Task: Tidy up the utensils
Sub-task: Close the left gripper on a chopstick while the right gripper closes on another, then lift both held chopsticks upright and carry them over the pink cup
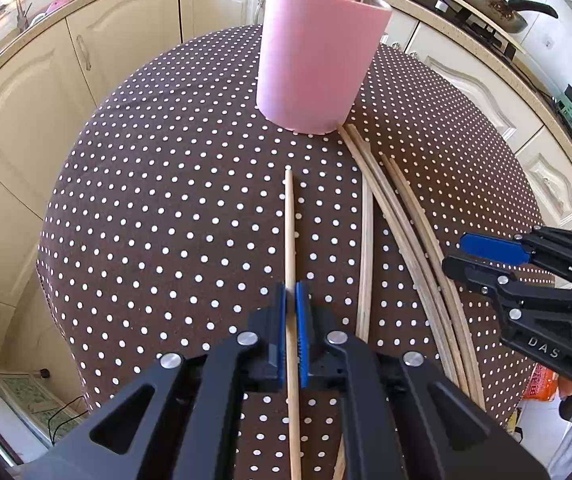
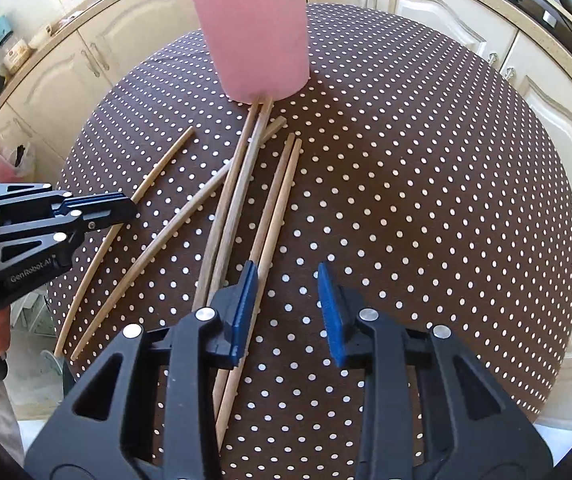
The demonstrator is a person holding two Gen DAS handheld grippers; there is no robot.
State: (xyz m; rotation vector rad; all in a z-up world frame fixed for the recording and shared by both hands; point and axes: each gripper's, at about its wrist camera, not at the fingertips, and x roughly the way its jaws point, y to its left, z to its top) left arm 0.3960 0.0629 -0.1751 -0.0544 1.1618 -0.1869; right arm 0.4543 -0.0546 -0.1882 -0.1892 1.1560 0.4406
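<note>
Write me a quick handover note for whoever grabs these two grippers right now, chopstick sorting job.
Left gripper: shut on one chopstick, gripped partway along it, tip pointing toward the pink cup.
Right gripper: open, holding nothing, low over the dotted tablecloth beside a loose pair.
Pink cup: upright at the far side of the table, several chopsticks already standing in it.
Done: some sticks are in the cup.
Left: put the held stick in, then the five loose ones lying between the grippers and the cup.
</note>
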